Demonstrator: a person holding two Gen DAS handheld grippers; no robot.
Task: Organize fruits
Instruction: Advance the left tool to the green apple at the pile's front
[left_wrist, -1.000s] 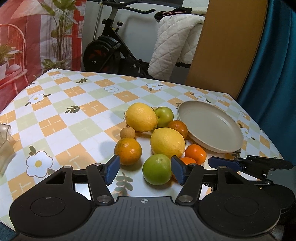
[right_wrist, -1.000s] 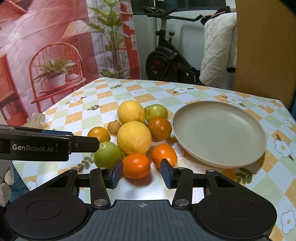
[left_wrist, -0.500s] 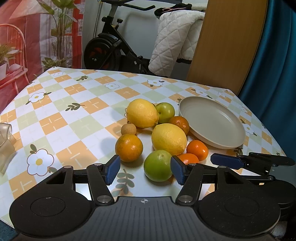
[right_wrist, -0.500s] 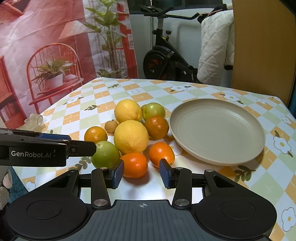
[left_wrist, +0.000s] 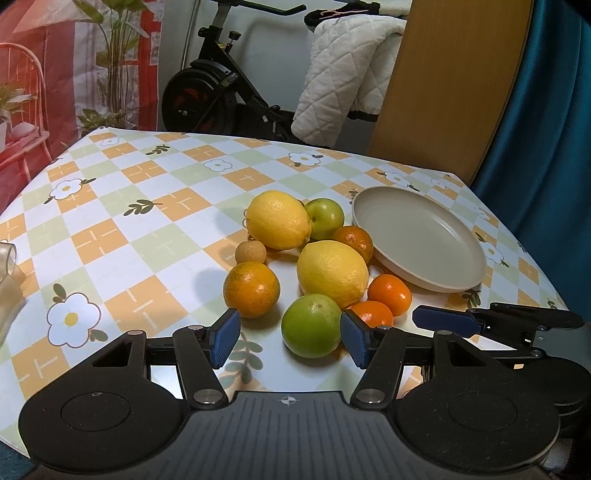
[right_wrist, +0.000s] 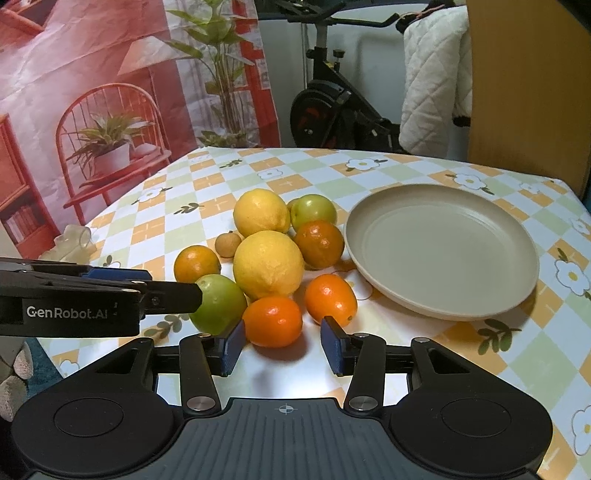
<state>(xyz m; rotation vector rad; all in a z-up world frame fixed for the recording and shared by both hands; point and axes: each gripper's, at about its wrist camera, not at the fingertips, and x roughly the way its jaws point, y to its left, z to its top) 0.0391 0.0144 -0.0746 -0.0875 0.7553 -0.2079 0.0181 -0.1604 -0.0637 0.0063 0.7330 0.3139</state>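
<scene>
Glossy round fruits (right_wrist: 267, 264) crowd beside a smooth beige plate (right_wrist: 443, 254) on checked oilcloth (left_wrist: 110, 236). Both grippers, left (left_wrist: 289, 335) and right (right_wrist: 281, 342), stand spread (right just widening), gripping nothing.

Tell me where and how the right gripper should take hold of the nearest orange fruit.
Grip the orange fruit across its widest middle, coming straight ahead and down from the near side. It is round, sits directly in front of the right gripper, and its near face is clear; the green fruit crowds its left, so probably keep the approach narrow.
</scene>
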